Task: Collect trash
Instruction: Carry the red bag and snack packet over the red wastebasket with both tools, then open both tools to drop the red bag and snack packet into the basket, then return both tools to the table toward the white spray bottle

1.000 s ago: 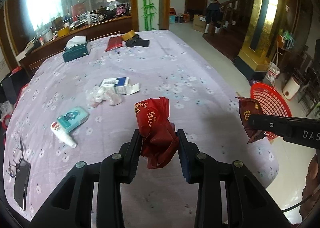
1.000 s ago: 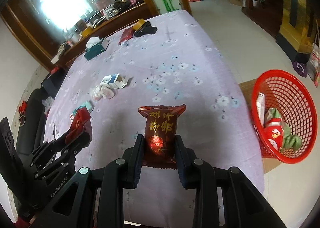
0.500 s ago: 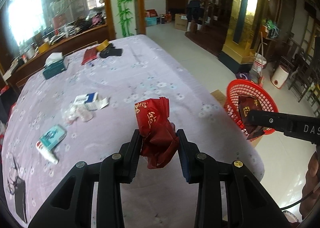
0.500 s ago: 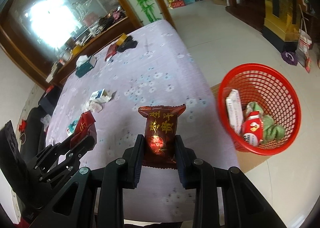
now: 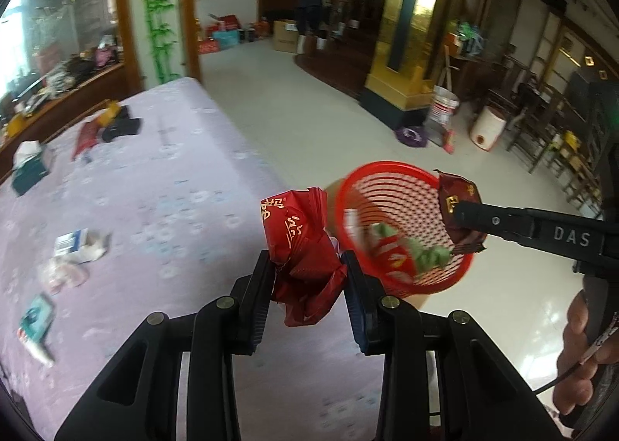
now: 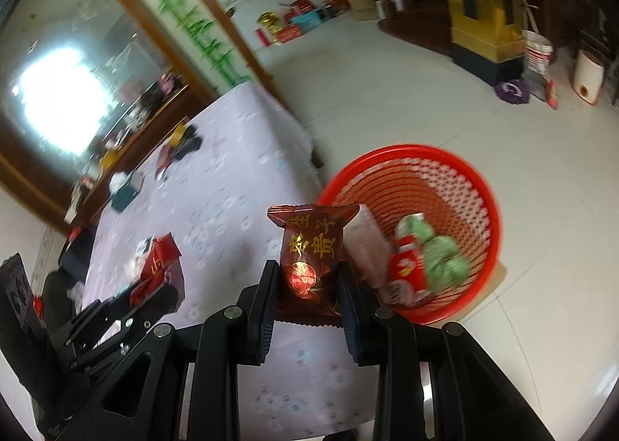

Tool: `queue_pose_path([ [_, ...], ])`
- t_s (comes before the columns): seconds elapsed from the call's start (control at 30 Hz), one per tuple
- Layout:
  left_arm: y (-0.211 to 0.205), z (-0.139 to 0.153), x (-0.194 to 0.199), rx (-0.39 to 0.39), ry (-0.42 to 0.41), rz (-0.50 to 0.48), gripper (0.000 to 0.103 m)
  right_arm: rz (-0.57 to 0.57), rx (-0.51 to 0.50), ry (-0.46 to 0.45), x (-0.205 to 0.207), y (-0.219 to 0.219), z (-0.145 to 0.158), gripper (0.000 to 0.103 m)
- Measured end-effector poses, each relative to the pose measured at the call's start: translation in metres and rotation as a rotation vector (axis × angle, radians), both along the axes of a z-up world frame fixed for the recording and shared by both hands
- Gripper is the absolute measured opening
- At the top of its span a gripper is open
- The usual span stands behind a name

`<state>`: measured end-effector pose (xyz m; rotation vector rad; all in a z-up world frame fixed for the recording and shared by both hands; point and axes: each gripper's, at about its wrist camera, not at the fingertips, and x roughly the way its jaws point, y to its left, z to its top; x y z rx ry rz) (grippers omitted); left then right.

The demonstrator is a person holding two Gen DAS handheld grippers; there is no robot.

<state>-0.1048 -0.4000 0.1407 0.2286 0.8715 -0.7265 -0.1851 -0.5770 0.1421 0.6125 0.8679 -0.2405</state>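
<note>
Right wrist view: the dark maroon foil snack packet with gold lettering [image 6: 310,247] is sitting upright, pinched by the right gripper [image 6: 307,278] beside the round red plastic mesh basket [image 6: 488,205] on the floor, not yet over it. The left gripper [image 5: 307,280] is clamping a crumpled bright red wrapper [image 5: 300,243] above the lilac flowered tablecloth [image 5: 154,189]. Some rubbish is already lying in the basket; a small blue-and-white box [image 5: 69,243] and other scraps are waiting on the table.

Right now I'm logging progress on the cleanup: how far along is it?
Done: some trash already lies in the red basket. In hand: the left gripper holds a crumpled red wrapper, the right gripper a dark red snack packet. Left: dropping both, then the litter on the table.
</note>
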Motion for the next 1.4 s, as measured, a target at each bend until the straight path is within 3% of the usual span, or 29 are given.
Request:
queue_pose_path([
  [0.37,-0.079,-0.016,0.008,-0.014,0.069,-0.085,0.035,-0.081,0.008,0.035,-0.006,-0.061,-0.007,0.032],
  [0.53,-0.095,-0.017,0.013,-0.03,0.071,-0.087,0.057,-0.079,-0.003,0.034,0.003,-0.079,-0.007,0.036],
  [0.6,-0.097,-0.018,0.016,-0.032,0.082,-0.08,0.058,-0.082,-0.009,0.028,0.005,-0.085,-0.006,0.046],
  [0.67,-0.096,-0.017,0.017,-0.035,0.086,-0.069,0.058,-0.088,-0.018,0.021,0.005,-0.089,-0.003,0.048],
  [1.03,-0.03,-0.015,0.028,-0.03,0.081,0.107,0.059,0.015,-0.012,0.012,0.023,-0.061,-0.002,0.048],
  [1.4,0.086,-0.022,0.031,-0.029,0.103,0.332,0.059,0.242,-0.011,0.04,0.052,0.041,-0.012,0.048],
])
